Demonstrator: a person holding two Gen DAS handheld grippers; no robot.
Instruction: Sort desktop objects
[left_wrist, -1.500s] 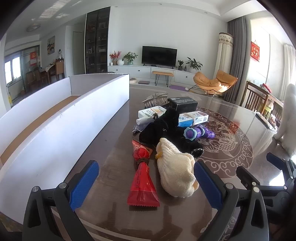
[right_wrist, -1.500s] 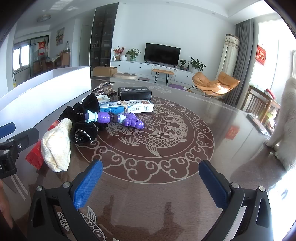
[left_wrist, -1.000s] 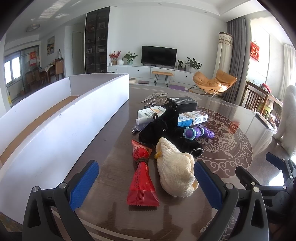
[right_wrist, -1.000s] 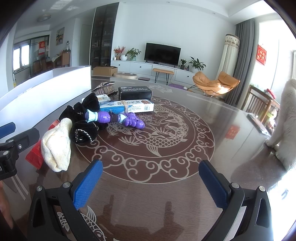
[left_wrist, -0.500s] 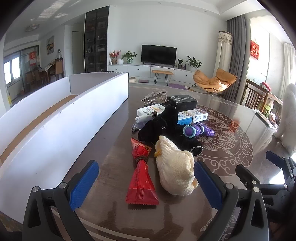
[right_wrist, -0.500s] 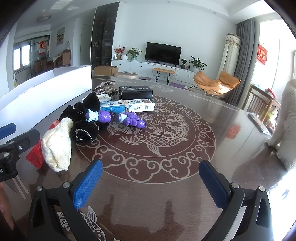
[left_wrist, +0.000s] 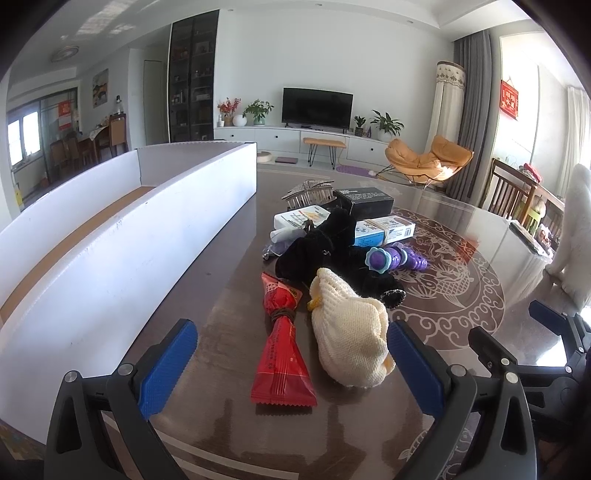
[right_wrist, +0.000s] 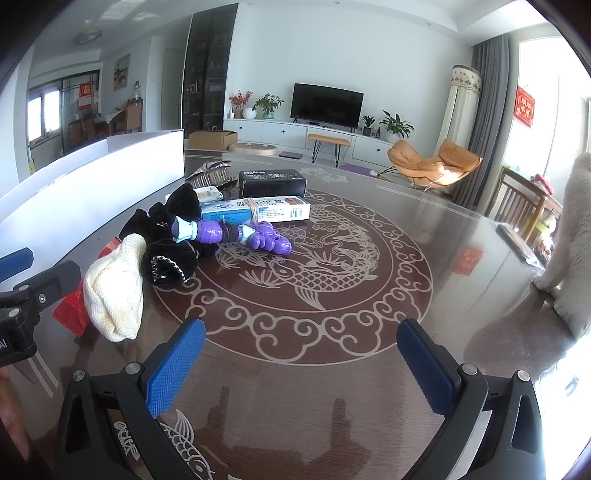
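A pile lies on the dark table: a red snack packet (left_wrist: 281, 347), a cream knitted cloth (left_wrist: 349, 334), black fabric (left_wrist: 325, 243), a purple toy (left_wrist: 393, 258), a blue-white box (left_wrist: 384, 229), a black box (left_wrist: 364, 201), a white box (left_wrist: 301, 219) and a hair comb (left_wrist: 308, 194). My left gripper (left_wrist: 291, 363) is open and empty, with the packet and cloth between its fingers. My right gripper (right_wrist: 301, 363) is open and empty over bare table. In the right wrist view the purple toy (right_wrist: 236, 236), cream cloth (right_wrist: 114, 291) and black fabric (right_wrist: 170, 258) lie ahead left.
A long white open cardboard box (left_wrist: 122, 236) runs along the table's left side. A white furry animal (right_wrist: 570, 240) sits at the table's right edge. The table (right_wrist: 461, 229) carries a round fish pattern.
Both grippers have edged slightly forward toward the pile. Nothing was grasped or released.
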